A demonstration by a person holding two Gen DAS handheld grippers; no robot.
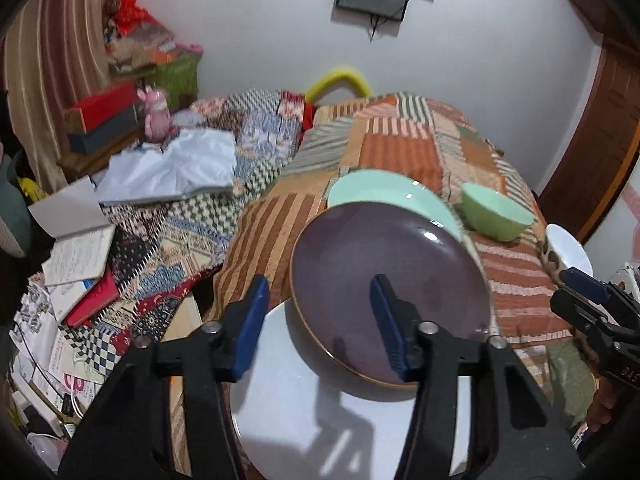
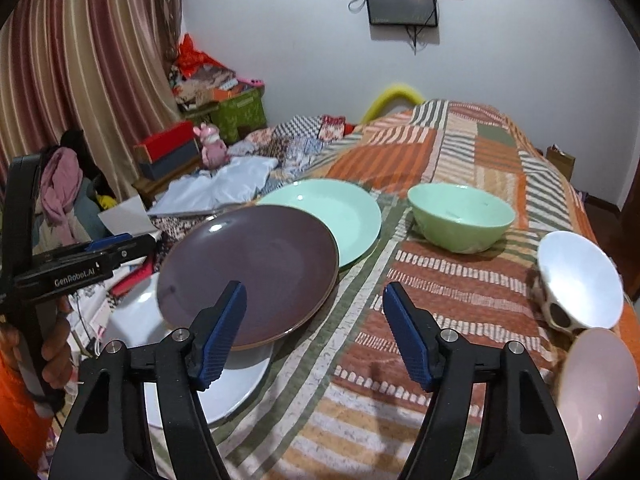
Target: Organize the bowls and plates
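Left wrist view: left gripper [image 1: 318, 320] parted, jaws straddling near rim of brown plate [image 1: 390, 292], pads not pressing, nothing held; brown plate overlapping white plate [image 1: 304, 412] in front and mint plate [image 1: 384, 192] behind, green bowl [image 1: 496, 212] to the right on patchwork bedspread [image 1: 400, 140]. Right wrist view: right gripper [image 2: 314, 334] moderately wide, empty, above bedspread between the plates and white bowl [image 2: 580, 280]; pink bowl [image 2: 600, 396] nearest. Probably approach stage, stacking not begun. Next: close on brown plate's rim, lift level.

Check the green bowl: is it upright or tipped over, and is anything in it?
Upright and empty. The green bowl sits on its base on the bedspread, rim up, with only bare inside showing.
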